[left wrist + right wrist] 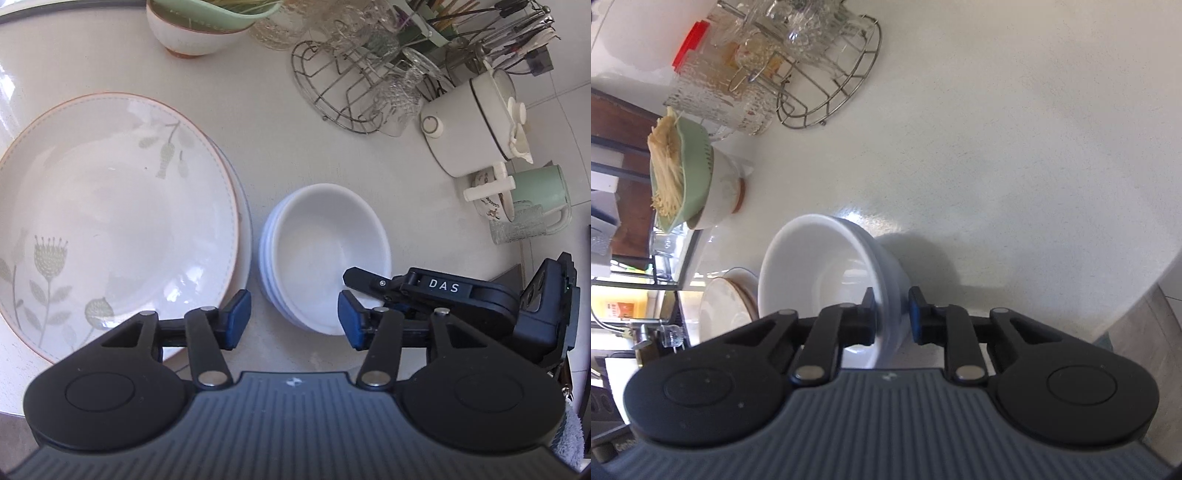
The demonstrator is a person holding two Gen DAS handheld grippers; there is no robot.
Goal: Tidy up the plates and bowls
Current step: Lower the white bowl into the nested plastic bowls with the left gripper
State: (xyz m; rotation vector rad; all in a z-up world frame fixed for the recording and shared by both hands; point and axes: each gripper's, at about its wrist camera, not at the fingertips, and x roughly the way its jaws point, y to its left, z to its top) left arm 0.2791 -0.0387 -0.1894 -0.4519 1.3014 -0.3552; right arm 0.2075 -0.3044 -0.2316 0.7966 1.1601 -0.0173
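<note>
Bowls (325, 254) sit nested on the bench (295, 155) beside stacked plates (110, 221); my right tool (892, 314) pinches the top bowl's rim, left tool (295, 321) released. Sorting looks nearly done.

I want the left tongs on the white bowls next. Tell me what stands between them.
Nothing lies between the open left tongs and the white bowls. The right tongs already grip the stack's rim, crowding its right side. The plates sit close on the left, not touching the bowls.
</note>
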